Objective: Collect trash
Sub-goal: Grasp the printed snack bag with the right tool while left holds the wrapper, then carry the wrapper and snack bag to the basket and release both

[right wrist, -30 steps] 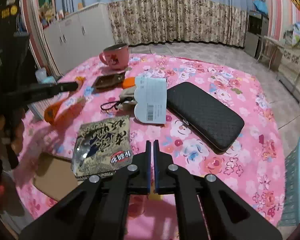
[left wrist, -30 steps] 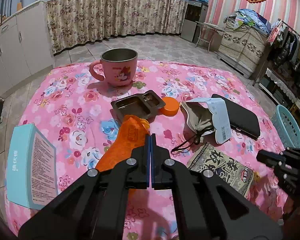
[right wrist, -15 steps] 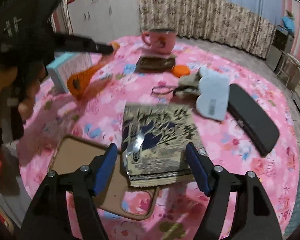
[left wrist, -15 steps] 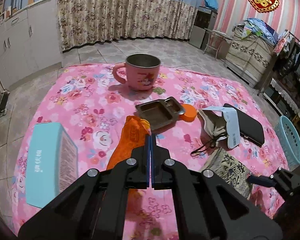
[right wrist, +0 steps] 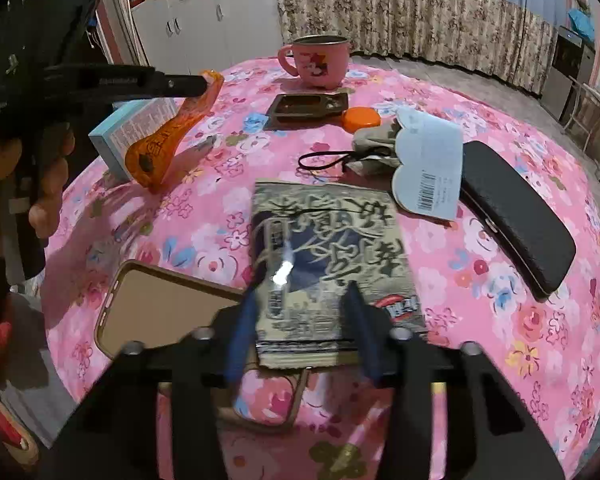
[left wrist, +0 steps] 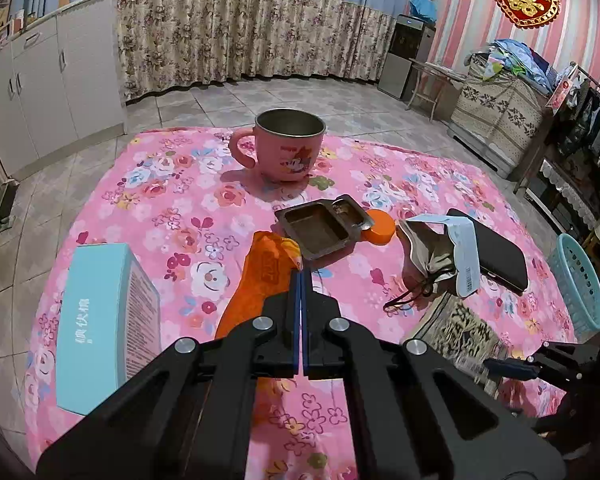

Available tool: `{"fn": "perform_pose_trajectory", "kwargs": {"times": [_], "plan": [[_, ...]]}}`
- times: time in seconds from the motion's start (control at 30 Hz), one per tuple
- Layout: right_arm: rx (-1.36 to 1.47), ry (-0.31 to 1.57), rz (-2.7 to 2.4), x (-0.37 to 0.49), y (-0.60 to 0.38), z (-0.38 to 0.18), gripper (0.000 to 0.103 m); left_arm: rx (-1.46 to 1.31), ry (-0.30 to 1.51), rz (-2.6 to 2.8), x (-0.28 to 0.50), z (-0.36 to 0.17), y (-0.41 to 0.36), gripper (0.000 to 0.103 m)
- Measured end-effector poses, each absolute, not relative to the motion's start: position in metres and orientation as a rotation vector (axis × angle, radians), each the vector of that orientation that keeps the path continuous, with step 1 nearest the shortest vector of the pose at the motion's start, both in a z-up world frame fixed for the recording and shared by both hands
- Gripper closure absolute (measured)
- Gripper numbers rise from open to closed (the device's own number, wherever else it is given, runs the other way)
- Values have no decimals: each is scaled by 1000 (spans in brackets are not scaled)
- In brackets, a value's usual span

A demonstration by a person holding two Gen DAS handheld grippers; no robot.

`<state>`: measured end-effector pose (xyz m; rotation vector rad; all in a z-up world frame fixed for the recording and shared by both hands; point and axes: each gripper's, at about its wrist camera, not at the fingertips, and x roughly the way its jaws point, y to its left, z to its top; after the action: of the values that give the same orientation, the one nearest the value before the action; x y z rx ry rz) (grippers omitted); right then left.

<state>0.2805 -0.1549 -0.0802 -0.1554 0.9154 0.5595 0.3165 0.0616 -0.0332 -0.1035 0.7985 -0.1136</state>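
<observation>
Snack packet looking glossy foil, catching glare; orange wrapper looking shiny see-through plastic; black case showing matt pebbled texture; tablecloth looking soft cloth.

Each fisheye looks forward along its own fingers, close above the pink floral tablecloth. Both views share the pink cartoon mug far ahead.

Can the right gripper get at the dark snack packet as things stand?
Probably yes. The right gripper is open, its jaws either side of the near end of the snack packet, nothing lying on top. The phone case sits partly under that end, so it may get nudged.
</observation>
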Motion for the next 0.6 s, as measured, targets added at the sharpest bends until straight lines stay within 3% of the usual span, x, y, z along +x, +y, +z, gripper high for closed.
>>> {"fn": "perform_pose_trajectory", "kwargs": {"times": [0.17,0.6], "plan": [[-99,871,563,282,-168,-66,98,-102,795,-115,316,-34,59,103],[220,684,554,279,-264,-10,102,-45,728,-150,303,0,19,103]]}}
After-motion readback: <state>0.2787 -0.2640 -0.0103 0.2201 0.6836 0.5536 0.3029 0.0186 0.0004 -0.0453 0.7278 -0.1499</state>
